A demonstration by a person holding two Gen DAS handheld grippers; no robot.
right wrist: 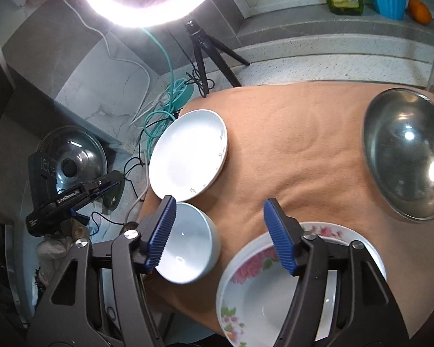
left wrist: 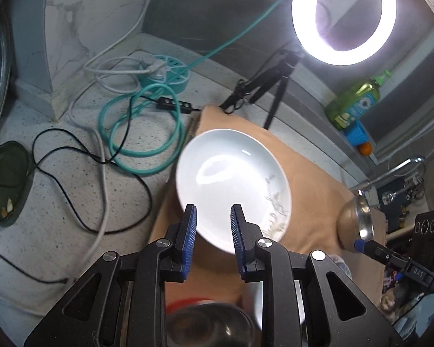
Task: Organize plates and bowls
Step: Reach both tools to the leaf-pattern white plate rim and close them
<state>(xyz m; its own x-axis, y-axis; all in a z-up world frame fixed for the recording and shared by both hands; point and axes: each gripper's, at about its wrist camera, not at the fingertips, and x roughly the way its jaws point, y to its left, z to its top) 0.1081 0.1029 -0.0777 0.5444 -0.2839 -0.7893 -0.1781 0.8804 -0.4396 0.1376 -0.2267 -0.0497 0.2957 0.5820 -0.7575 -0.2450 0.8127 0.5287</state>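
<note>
A white plate [left wrist: 231, 185] with a faint grey pattern lies on the tan cloth [left wrist: 312, 190]. My left gripper [left wrist: 213, 225] is open, its blue pads just above the plate's near rim, holding nothing. In the right wrist view the same plate [right wrist: 188, 157] lies at the cloth's left edge, with a white bowl [right wrist: 188, 248] just in front of it and a floral plate [right wrist: 275, 286] at the front. A steel bowl [right wrist: 405, 153] sits at the right. My right gripper [right wrist: 220, 231] is open above the cloth [right wrist: 289, 150] between the white bowl and the floral plate.
Teal and white cables [left wrist: 141, 121] and a power strip lie on the speckled counter left of the cloth. A ring light [left wrist: 344, 14] on a tripod stands behind. A soap bottle [left wrist: 353, 101] sits on the back ledge. A steel lid [right wrist: 72, 162] leans at the left.
</note>
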